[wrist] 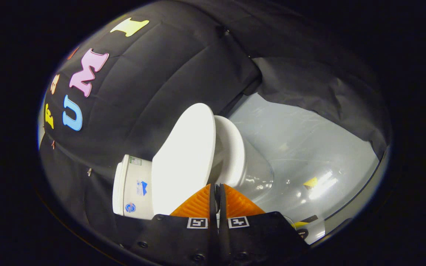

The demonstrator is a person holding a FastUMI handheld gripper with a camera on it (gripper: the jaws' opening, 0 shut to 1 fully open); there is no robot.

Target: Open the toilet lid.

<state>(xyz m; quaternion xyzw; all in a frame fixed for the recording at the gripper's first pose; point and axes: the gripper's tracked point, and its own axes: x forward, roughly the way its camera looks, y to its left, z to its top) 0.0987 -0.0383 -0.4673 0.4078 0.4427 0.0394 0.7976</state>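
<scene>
1. We see the hand-held gripper (217,189) with its fingers pressed together, holding nothing.
2. Just ahead of them the toilet lid (185,159) stands raised off the seat (233,153).
3. Beyond, the tank (133,190) meets the booth's wall.

Lighting is uneven: the white lid (185,159) and bowl (246,166) are brightly lit, hard glare streaks the glossy floor (320,186), the wall cloth (154,85) stays dim, fisheye bending is strong toward the rim, and the gripper (217,201), fingers together, reads slightly soft.
</scene>
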